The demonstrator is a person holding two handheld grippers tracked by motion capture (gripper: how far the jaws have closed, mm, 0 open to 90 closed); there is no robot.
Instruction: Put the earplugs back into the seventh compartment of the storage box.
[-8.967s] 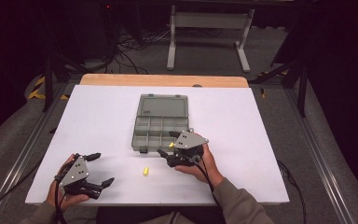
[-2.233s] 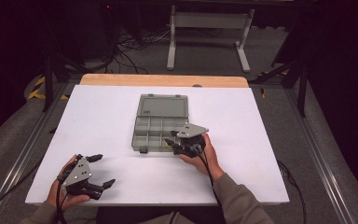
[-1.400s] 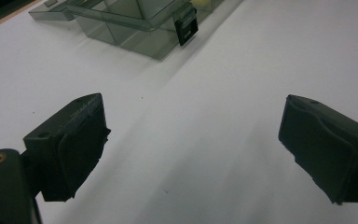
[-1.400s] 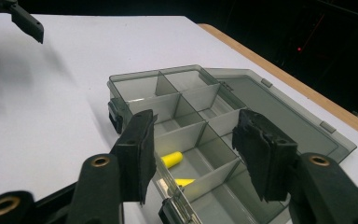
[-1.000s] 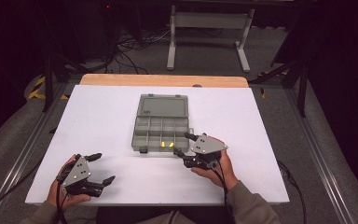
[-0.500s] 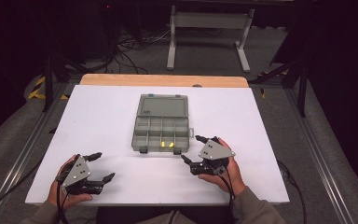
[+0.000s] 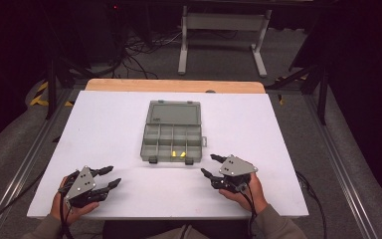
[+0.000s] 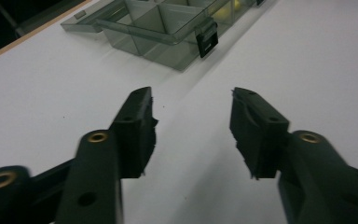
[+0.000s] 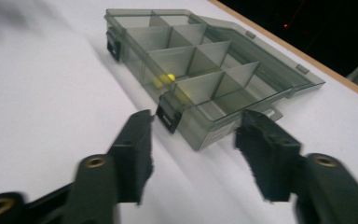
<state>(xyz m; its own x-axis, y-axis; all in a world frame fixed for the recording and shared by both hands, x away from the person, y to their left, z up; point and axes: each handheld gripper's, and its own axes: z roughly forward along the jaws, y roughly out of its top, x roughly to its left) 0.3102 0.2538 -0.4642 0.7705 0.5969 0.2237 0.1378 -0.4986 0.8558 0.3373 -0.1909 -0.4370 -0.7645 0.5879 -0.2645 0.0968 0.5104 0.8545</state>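
Box: grey compartment box [image 7: 173,138], lid open, mid-table; yellow bits [image 7: 178,155] in its near row.
Handling: I judge it light, rigid, slick; grip lid edge or latch [image 9: 168,115].
Jaws: left gripper [image 7: 110,176] and right gripper [image 7: 210,165] both wide, empty, near table's [image 7: 278,149] front edge.

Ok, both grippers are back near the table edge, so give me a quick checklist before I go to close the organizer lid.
1. Left gripper empty, jaws open: ok.
2. Right gripper empty, jaws open: ok.
3. Yellow pieces inside a front compartment of the organizer box: ok.
4. Lid open, lying flat behind the box, nothing on it: ok.
5. Pieces sit below the divider tops: cannot tell.
6. Front latches hanging free: ok.
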